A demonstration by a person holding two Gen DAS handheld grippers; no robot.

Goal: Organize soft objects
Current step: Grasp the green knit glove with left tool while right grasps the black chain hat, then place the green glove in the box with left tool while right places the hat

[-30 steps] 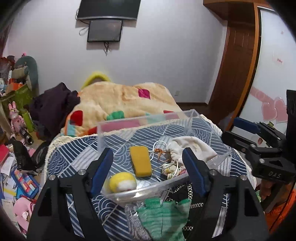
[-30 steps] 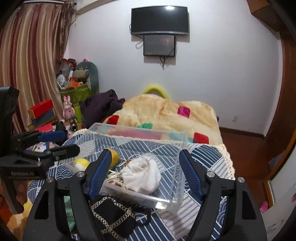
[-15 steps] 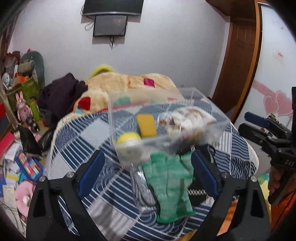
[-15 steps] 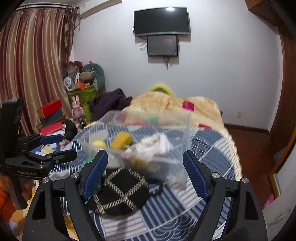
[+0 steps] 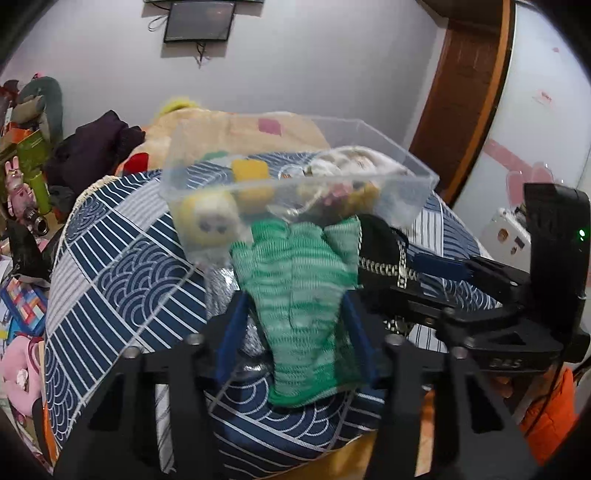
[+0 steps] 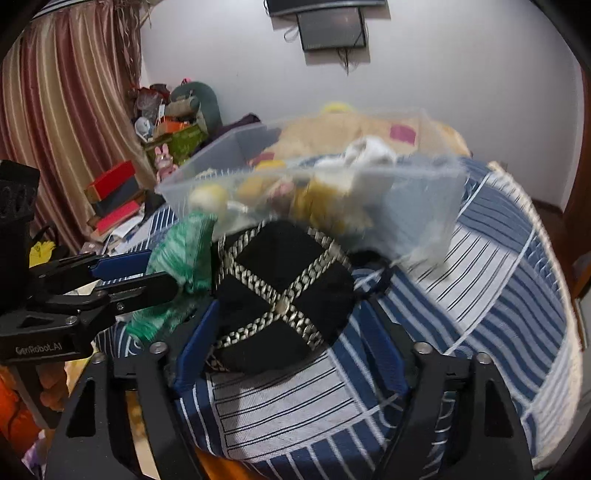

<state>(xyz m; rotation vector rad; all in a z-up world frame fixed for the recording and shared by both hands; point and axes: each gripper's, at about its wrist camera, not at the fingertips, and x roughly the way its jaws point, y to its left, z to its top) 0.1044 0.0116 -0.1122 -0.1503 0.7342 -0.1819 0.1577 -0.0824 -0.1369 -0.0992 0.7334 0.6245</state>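
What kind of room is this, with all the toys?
Most likely a bedroom. There's a bed with a patchwork blanket, a screen on the wall, and a pile of stuffed toys in the corner by the curtain.
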